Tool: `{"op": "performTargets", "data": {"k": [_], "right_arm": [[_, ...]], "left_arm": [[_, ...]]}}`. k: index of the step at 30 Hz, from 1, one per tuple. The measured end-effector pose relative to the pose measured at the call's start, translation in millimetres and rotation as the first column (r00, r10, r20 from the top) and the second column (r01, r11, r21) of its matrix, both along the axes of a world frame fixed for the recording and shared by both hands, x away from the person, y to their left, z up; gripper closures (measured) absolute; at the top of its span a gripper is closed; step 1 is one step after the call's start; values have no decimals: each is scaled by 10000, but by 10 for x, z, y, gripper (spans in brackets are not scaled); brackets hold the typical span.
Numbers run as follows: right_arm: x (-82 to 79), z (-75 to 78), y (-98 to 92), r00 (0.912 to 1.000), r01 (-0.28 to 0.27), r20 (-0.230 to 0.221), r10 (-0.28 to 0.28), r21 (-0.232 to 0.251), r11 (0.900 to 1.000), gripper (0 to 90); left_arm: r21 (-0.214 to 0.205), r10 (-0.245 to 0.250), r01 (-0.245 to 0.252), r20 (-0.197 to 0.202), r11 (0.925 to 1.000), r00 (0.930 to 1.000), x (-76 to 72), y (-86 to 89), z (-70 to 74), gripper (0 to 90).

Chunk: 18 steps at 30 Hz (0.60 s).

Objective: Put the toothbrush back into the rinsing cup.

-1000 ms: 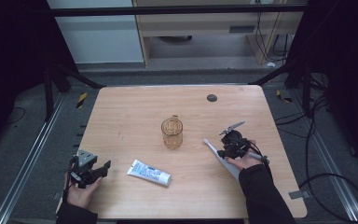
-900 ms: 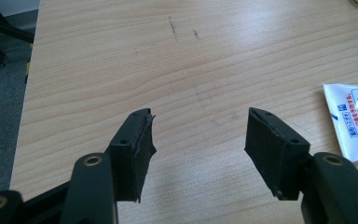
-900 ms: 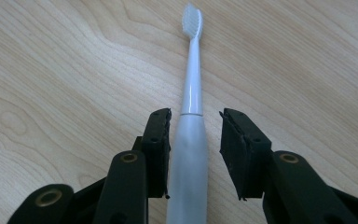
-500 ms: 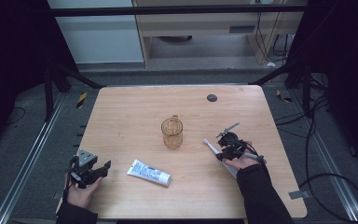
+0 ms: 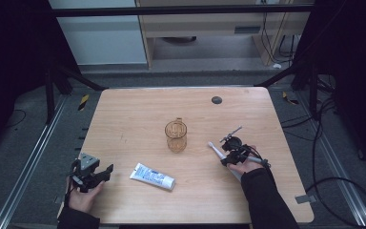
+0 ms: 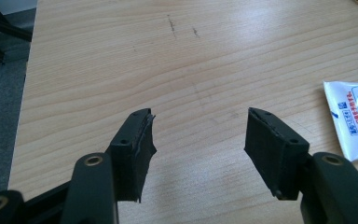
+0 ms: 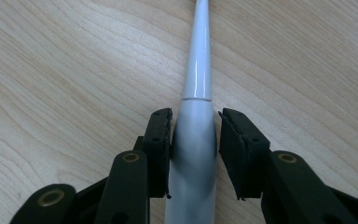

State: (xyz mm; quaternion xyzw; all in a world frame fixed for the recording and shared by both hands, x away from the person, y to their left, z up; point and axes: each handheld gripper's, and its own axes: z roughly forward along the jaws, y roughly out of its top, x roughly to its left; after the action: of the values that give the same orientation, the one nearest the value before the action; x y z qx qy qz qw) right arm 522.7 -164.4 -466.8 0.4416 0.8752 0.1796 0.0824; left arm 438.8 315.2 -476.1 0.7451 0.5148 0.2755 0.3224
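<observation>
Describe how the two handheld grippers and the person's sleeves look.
Both are black two-jaw tools. The left gripper carries a grey three-cornered plate on top; its jaws have flat, worn black pads and brass-coloured pivot rivets. The right gripper has matching pads and rivets. Both sleeves are dark.

A light wooden tabletop (image 5: 138, 109) with rounded corners fills the middle of the high view, a small dark round disc (image 5: 216, 100) near its far edge. Around it lies a grey floor (image 5: 24, 148) with metal rails (image 5: 26, 171) at lower left and black cables (image 5: 333, 143) at right. At upper centre stands a pale wooden cabinet (image 5: 205, 28), a white panel (image 5: 95, 38) left of it. Both upper corners are dark.
</observation>
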Motion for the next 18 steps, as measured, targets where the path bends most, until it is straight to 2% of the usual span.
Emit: {"op": "performTargets", "data": {"k": [8, 18], "right_arm": [[15, -28, 6, 9999, 15, -123, -18, -188, 9998, 655], [31, -29, 17, 9990, 280, -346, -286, -170, 9995, 673]], "left_arm": [[2, -2, 2, -5, 10000, 10000, 0, -3, -1, 409], [10, 1, -1, -15, 10000, 10000, 0, -6, -1, 409]]}}
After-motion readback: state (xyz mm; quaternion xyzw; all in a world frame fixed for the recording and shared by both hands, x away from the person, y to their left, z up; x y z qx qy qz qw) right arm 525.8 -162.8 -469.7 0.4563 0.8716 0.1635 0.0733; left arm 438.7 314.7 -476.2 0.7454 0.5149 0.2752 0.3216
